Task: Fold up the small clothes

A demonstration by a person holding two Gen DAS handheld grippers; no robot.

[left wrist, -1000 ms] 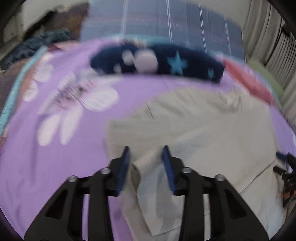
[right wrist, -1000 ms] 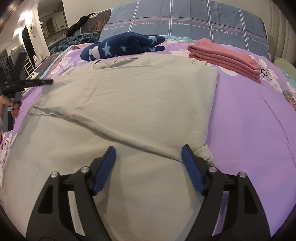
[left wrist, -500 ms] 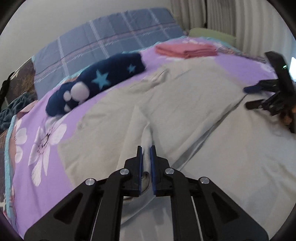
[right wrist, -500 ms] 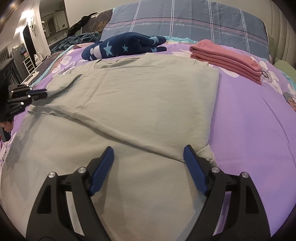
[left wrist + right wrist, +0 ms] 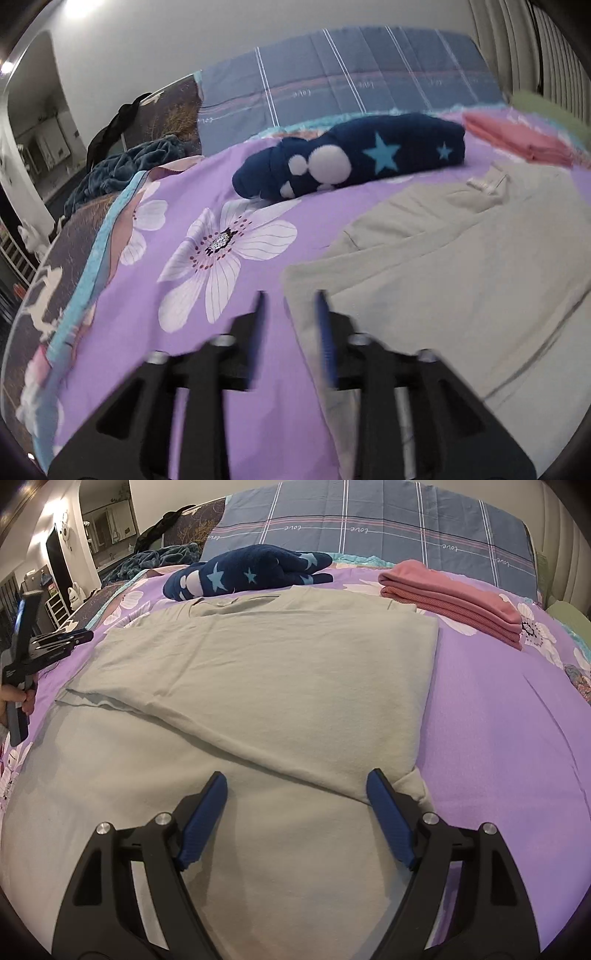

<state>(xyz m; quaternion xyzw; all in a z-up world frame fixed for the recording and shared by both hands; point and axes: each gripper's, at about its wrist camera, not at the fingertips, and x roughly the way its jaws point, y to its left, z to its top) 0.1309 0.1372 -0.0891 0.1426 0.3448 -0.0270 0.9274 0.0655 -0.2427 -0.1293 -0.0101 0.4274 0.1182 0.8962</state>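
Left claw [image 5: 290, 325] sits over the left edge of the grey-green shirt [image 5: 258, 686], its jaws having just been opening; they stand partly apart now with no cloth pinched between them, one blue pad over the purple flowered bedspread [image 5: 184, 229] and the other at the shirt's hem. From the right wrist view that same claw [image 5: 79, 638] shows at the far left, just off the shirt's corner, with the person's hand [image 5: 16, 701] on its grip. Right claw [image 5: 297, 812] hangs wide apart above the near part of the shirt, clamped on nothing, its right pad close to the small tucked corner by the fold.

Spread flat across the bed, the shirt has its upper half folded down in a slanting crease. Beyond its collar lies a navy star-print garment [image 5: 255, 570], rolled up, and to the right of that a stack of folded pink clothes [image 5: 454, 594]. A blue plaid pillow [image 5: 369, 520] stands along the head of the bed.
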